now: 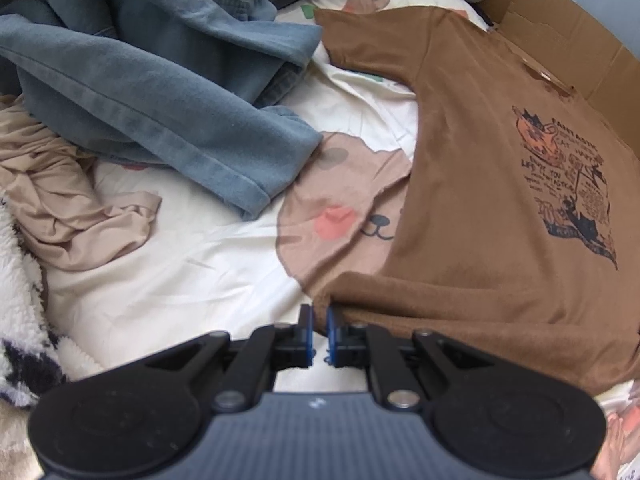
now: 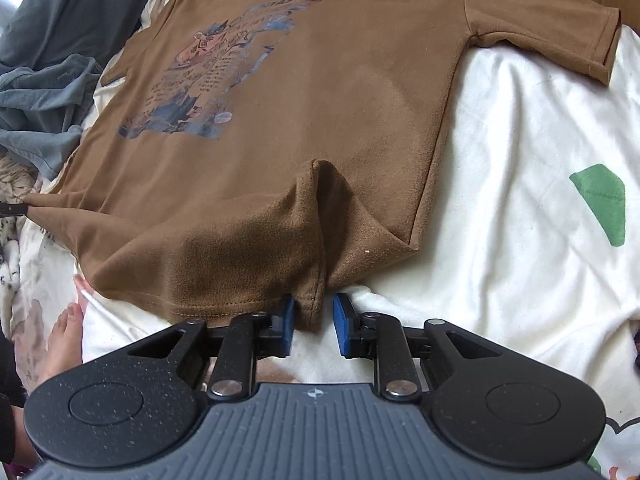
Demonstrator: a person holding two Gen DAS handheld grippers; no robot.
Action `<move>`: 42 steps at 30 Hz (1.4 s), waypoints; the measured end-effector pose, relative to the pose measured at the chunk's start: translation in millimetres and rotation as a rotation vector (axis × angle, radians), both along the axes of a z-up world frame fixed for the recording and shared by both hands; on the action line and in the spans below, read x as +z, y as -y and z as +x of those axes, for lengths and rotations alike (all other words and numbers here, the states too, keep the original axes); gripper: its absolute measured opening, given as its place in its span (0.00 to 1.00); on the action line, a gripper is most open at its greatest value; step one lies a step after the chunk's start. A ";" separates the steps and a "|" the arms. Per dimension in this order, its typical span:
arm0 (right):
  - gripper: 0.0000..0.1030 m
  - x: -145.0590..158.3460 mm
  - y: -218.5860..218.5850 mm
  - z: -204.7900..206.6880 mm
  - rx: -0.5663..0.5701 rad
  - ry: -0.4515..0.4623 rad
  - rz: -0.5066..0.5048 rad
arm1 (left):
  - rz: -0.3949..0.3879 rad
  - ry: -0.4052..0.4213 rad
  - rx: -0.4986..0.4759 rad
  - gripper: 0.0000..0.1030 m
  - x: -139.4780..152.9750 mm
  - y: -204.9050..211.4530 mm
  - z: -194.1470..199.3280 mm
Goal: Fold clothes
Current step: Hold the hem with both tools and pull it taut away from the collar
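A brown T-shirt (image 1: 480, 200) with a printed graphic lies spread face up on a white patterned bedsheet (image 1: 180, 272). My left gripper (image 1: 318, 320) is shut on the shirt's lower left hem corner, which runs in between the blue pads. In the right wrist view the same T-shirt (image 2: 320, 100) fills the middle, and its hem bunches up into a fold by my right gripper (image 2: 314, 314). That fold sits between the right jaws, which stand open, with a slim gap beside the right pad. The left gripper's fingertip (image 2: 12, 209) shows at the far left edge, pinching the corner.
A heap of blue-grey clothes (image 1: 160, 80) and a crumpled beige garment (image 1: 72, 208) lie left of the shirt. A fluffy white blanket (image 1: 20, 280) sits at the left edge. A cardboard box (image 1: 560, 32) borders the shirt's collar end. A person's bare skin (image 2: 64, 340) shows lower left.
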State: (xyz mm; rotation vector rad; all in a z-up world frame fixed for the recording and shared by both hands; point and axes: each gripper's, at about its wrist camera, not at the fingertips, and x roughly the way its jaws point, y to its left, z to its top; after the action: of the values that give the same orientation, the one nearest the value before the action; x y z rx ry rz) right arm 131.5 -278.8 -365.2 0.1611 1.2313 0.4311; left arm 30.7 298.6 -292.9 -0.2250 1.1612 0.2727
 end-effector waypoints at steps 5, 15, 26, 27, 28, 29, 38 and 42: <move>0.03 9.0 0.0 -4.8 -0.005 0.004 -0.006 | -0.006 0.013 0.007 0.07 6.0 1.2 -4.2; 0.03 61.6 16.1 -35.0 -0.029 0.016 -0.038 | -0.038 0.059 0.007 0.07 34.7 8.1 -20.0; 0.02 112.6 35.3 -84.5 -0.104 -0.032 -0.079 | -0.108 0.090 0.004 0.07 59.9 13.6 -43.6; 0.02 115.4 35.8 -89.0 -0.111 -0.038 -0.078 | -0.116 0.090 0.004 0.07 61.1 13.0 -45.7; 0.02 118.2 36.4 -93.5 -0.118 -0.043 -0.077 | -0.120 0.088 0.002 0.07 62.2 12.6 -47.4; 0.02 120.9 36.9 -98.1 -0.125 -0.049 -0.076 | -0.125 0.087 0.000 0.07 63.3 12.2 -49.0; 0.02 141.8 36.8 -122.4 -0.181 -0.077 -0.053 | -0.141 0.078 -0.015 0.07 82.3 5.2 -53.5; 0.02 150.5 36.1 -123.0 -0.195 -0.074 -0.042 | -0.144 0.079 -0.017 0.07 93.0 1.6 -52.1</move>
State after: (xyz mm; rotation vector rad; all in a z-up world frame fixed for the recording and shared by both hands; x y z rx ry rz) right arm 8.5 -314.9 -214.8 0.2604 1.2823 0.2311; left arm -21.4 297.0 -199.8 -0.3495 1.1045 0.1636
